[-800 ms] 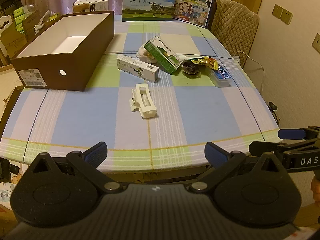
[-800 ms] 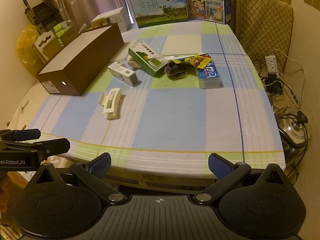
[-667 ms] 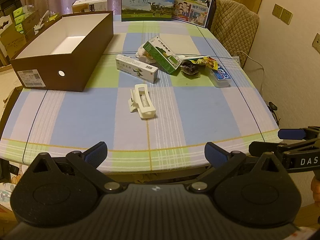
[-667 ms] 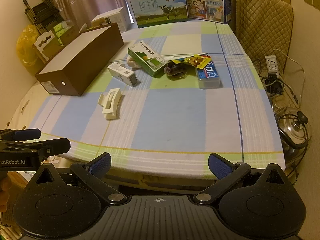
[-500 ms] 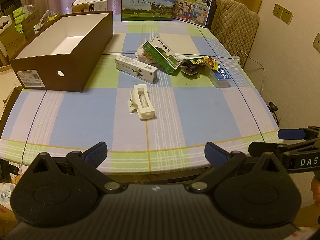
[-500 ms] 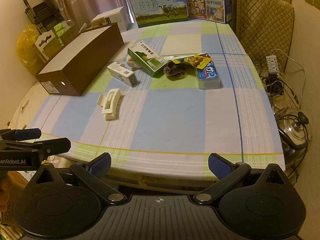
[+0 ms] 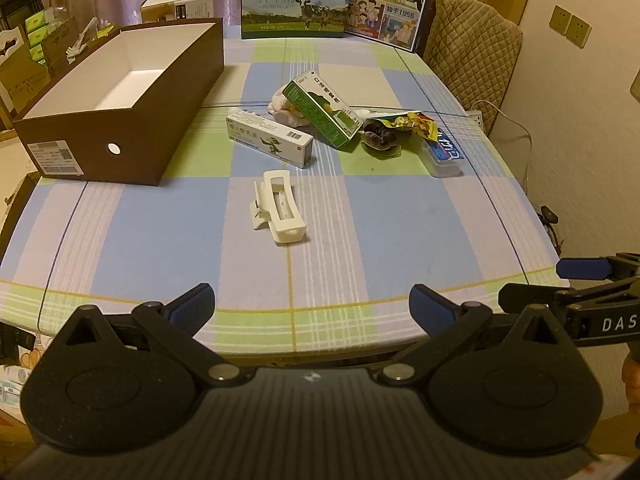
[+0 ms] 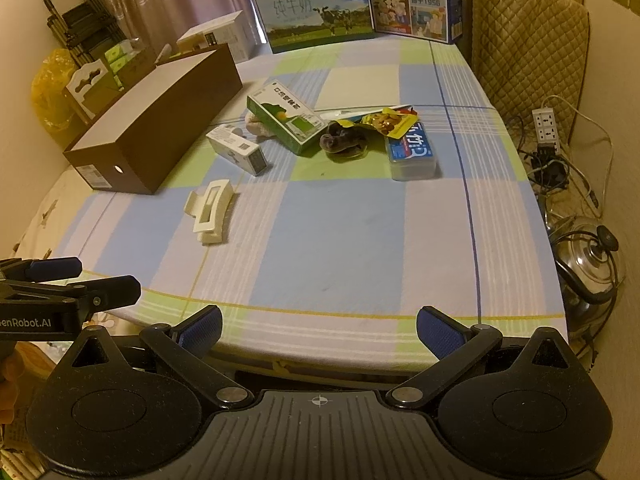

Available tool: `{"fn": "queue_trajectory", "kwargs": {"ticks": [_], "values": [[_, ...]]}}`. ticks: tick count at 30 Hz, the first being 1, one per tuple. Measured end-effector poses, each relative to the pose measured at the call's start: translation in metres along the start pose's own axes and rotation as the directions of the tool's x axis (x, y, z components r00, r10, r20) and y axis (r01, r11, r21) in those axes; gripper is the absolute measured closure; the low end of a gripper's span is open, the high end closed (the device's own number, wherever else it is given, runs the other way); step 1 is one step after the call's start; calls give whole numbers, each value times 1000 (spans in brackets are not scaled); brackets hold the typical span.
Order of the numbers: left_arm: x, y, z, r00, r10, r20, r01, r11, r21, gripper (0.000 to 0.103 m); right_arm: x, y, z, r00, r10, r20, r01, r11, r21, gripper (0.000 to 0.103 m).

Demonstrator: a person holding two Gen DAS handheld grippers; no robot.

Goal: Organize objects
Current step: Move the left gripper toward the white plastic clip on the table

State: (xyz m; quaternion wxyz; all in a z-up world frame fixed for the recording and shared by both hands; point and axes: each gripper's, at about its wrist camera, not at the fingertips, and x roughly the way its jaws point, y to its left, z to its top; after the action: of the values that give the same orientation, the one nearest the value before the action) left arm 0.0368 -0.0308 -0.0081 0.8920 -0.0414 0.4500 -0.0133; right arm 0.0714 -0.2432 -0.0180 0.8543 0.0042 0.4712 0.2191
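Left gripper & right gripper: jaws fully wide, nothing between. White hair clip ahead of left jaws; brown box far-left.

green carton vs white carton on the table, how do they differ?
The green carton is mostly green and bigger; the white carton is mostly white and slimmer. The green carton leans on a pale bundle, tilted; the white carton lies flat. Both are closed, near mid-table.
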Motion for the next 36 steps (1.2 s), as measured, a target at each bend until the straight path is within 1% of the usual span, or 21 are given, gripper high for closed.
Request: {"fn": "queue_trajectory", "kwargs": {"ticks": [11, 17, 23, 25, 33, 36], "values": [[16, 2, 11, 1000, 0, -29, -1, 1000, -12, 1, 7, -8, 11, 1000, 3, -6, -3, 1000, -1, 2], [33, 5, 18, 998, -2, -57, 1, 1000, -23, 1, 15, -17, 20, 1000, 15, 0, -15, 1000, 1, 2], [51, 7, 26, 998, 6, -58, -7, 999, -31, 1, 24, -26, 29, 1000, 19, 12, -19, 1000, 6, 2], [58, 7, 29, 999, 6, -54, -8, 999, -32, 1, 27, -30, 33, 1000, 18, 14, -18, 1000, 10, 2], [98, 14, 48, 997, 51, -54, -53, 998, -42, 1, 39, -49, 45, 1000, 12, 23, -13, 1000, 22, 2], [115, 19, 56, 996, 64, -59, -67, 997, -49, 6, 41, -57, 47, 1000, -2, 25, 1, 999, 33, 2]]}}
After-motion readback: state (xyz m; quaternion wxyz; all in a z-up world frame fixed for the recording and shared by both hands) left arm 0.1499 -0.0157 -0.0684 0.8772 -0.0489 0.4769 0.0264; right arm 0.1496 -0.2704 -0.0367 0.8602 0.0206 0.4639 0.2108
